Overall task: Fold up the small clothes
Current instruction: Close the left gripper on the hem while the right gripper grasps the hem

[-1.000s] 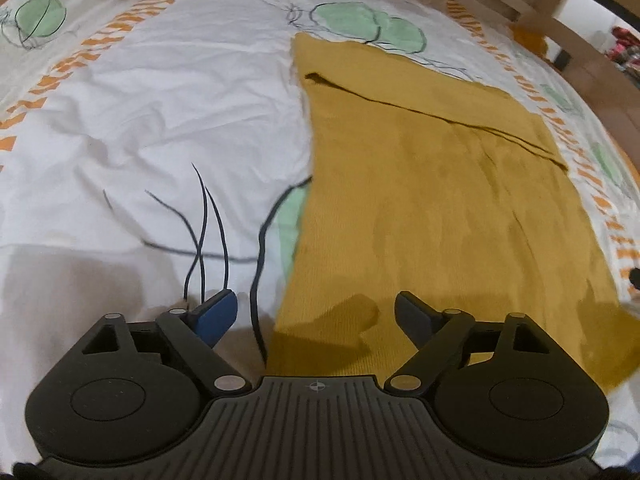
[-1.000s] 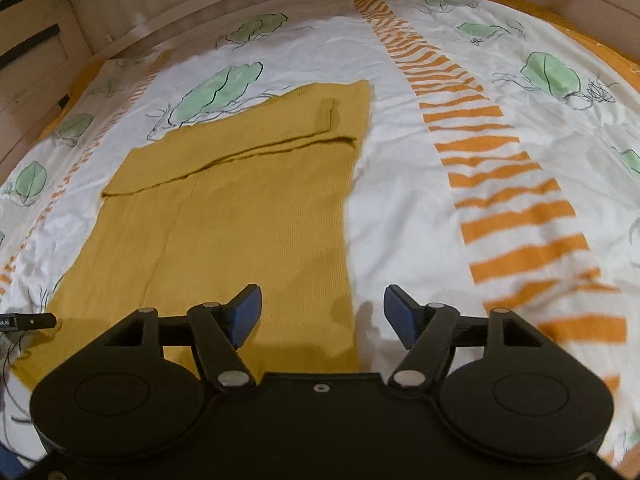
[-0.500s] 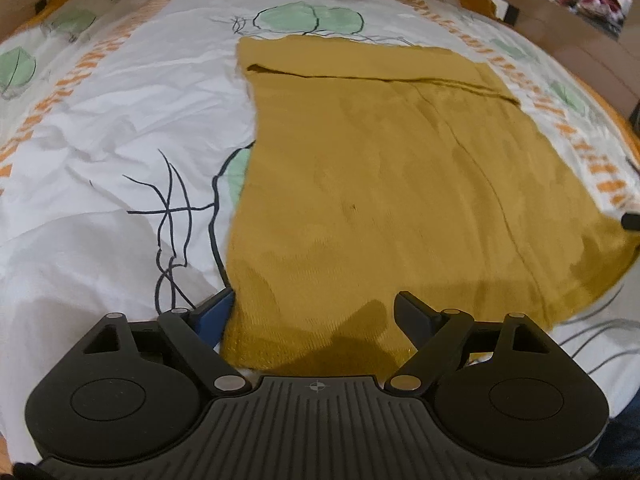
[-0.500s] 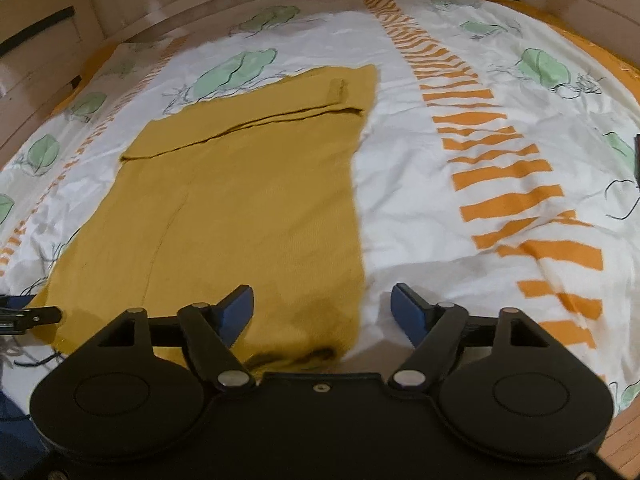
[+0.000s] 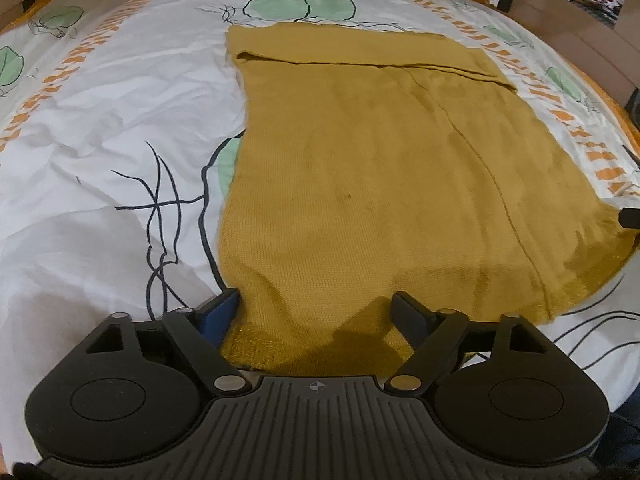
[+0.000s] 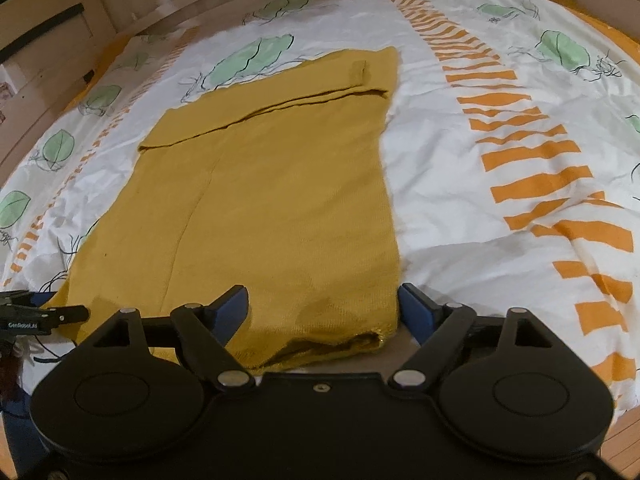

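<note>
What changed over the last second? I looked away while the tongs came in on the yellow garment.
Both tongs moved toward the near hem of the yellow garment. The left tongs now straddle its near left corner, jaws just closing slightly; the right tongs straddle the near right corner, jaws just opening. Neither pinches the cloth yet. The garment stays flat on the bedsheet, far edge folded over.

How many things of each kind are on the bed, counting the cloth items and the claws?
Mustard knitted garment: 1
Printed bed cover: 1
Claws: 2, the left claw and the right claw
Total: 4
</note>
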